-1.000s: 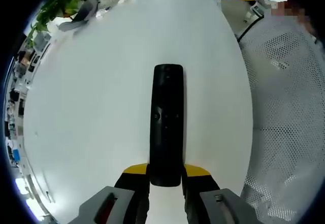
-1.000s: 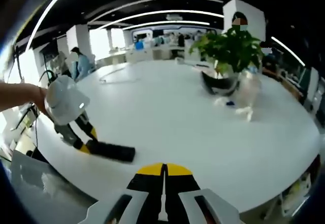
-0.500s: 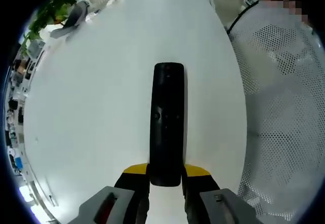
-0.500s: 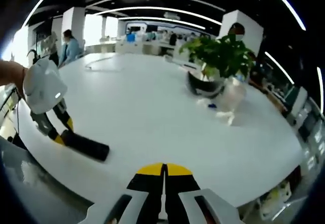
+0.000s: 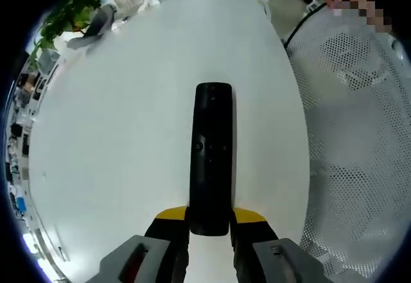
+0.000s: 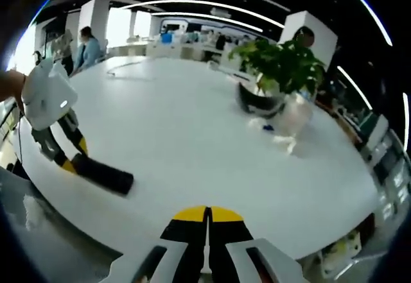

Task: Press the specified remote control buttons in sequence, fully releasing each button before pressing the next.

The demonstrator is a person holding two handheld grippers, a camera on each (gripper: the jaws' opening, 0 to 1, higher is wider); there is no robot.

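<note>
The left tool (image 5: pixel 209 222) clamps the near end of the black remote control (image 5: pixel 211 154) — which lies lengthwise on the white tabletop (image 5: pixel 128 122) — while the right tool (image 6: pixel 207 222), jaws closed together on nothing, hovers above the tabletop's edge, well apart from the remote.

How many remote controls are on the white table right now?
1. The black remote control lies on the white table near its edge, its near end between the left gripper fingers; it also appears at left in the right gripper view.
</note>
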